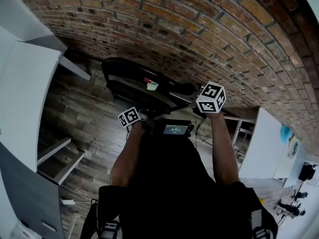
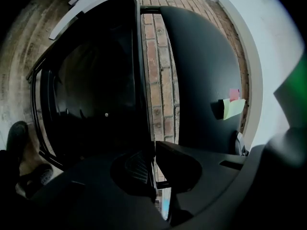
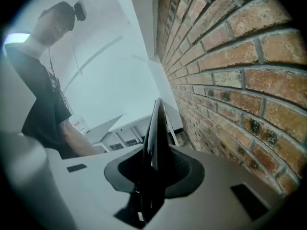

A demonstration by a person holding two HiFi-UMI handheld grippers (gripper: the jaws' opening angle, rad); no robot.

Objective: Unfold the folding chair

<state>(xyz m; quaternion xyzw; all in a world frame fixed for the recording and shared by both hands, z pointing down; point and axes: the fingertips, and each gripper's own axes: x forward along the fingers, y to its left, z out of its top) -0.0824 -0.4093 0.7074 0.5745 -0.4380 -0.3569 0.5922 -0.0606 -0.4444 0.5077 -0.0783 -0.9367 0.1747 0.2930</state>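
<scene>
The left tool [image 2: 152, 158] is closed tight on what looks like a thin black edge of the folding chair [image 2: 96, 90]. The right tool [image 3: 154, 159] is clamped on another thin black edge of it, seen edge-on running up between the jaws (so both tools appear to have their hold). In the head view the chair stands just in front of the person, close to the brick wall [image 1: 199, 29], with 1 tool toward each end of its near edge. The left gripper view shows its 2 dark panels with a narrow strip of brick between them, and a sticky note [image 2: 233, 108] on the farther panel. I judge the task barely begun: the grips are made, but the panels lie near parallel. The seat has yet to swing down, and the legs have yet to spread and settle on the wood floor [image 1: 84, 113]. The wall is the tight side, running right beside the right tool and behind the chair, so the opening will likely have to come toward the person. A white bench [image 1: 25, 93] stands to the left and more white benches [image 1: 269, 143] to the right, both apart from the chair. The floor between them looks open. What looks like a shoe [image 2: 18, 133] sits low by the chair's frame, something to mind as the legs come out.
</scene>
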